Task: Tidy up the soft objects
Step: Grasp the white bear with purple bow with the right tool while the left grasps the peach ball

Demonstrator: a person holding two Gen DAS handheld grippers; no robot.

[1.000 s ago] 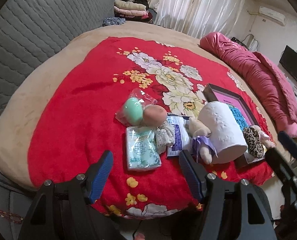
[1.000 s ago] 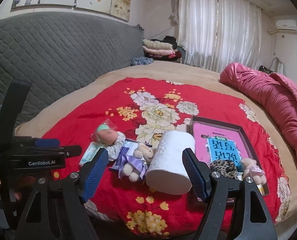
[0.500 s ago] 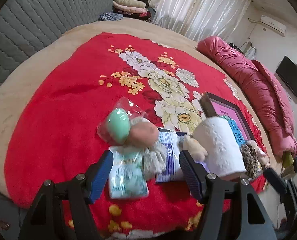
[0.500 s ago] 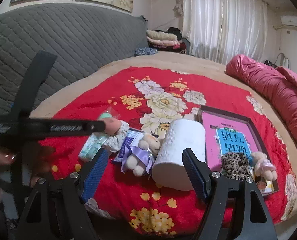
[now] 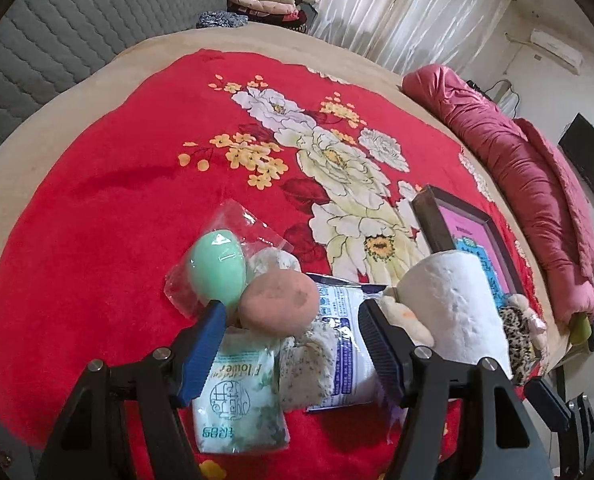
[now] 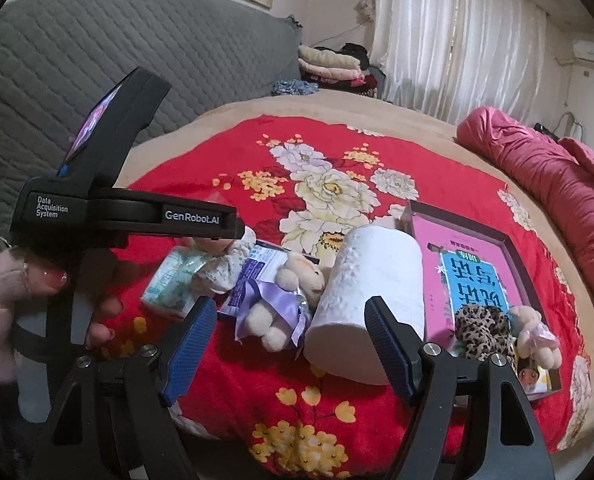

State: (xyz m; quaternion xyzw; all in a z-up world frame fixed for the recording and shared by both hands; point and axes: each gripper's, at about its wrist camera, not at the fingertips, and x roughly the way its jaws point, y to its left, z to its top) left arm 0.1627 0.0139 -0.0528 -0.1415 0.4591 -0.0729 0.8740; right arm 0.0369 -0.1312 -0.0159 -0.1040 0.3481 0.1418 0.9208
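The left gripper (image 6: 233, 228) body carries two white markings: "GenRobot.AI" along its bar and "Data Acquisition System" on the block behind it. The tissue pack (image 5: 237, 408) below the left gripper reads "Flower", seen upside down, above a round emblem. The book (image 6: 473, 276) right of the tissue pack bears large characters, not legible.

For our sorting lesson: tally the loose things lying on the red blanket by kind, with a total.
Sponges: 2 (green, peach)
Tissue packs: 2 (green, blue)
Plush bears: 2 (purple-bowed, pink-bowed)
Paper roll: 1
Scrunchie: 1
Tray: 1
Speckled cloth: 1
Total: 10
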